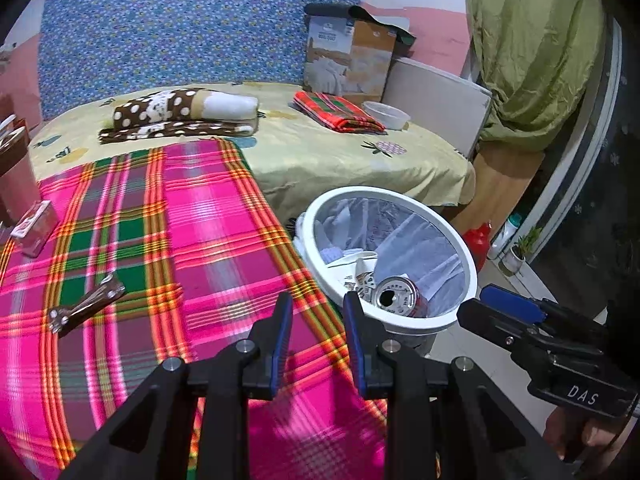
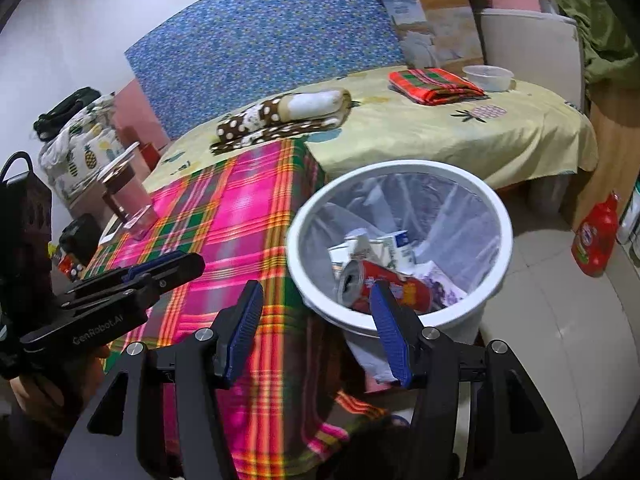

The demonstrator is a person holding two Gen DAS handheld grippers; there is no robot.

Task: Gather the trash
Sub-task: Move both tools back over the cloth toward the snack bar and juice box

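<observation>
A white trash bin (image 1: 460, 248) with a clear liner stands on the floor beside the pink plaid table (image 1: 160, 240). It shows in the right wrist view too (image 2: 504, 232). In it lie a red soda can (image 2: 384, 286), also in the left wrist view (image 1: 398, 292), and crumpled white paper and cartons (image 2: 380, 246). My left gripper (image 1: 318, 316) is open and empty above the table's right edge. My right gripper (image 2: 316, 312) is open and empty just before the bin's near rim. A crumpled metallic wrapper (image 1: 86, 306) lies on the plaid cloth at left.
A bed with a yellow sheet (image 1: 320, 148) holds folded cloths (image 1: 336, 110), a plastic tub (image 1: 386, 114) and a rolled spotted blanket (image 1: 180, 114). A red bottle (image 2: 594, 236) stands on the floor at right. A clear case (image 1: 34, 226) and a jar (image 2: 128, 196) sit on the table's left.
</observation>
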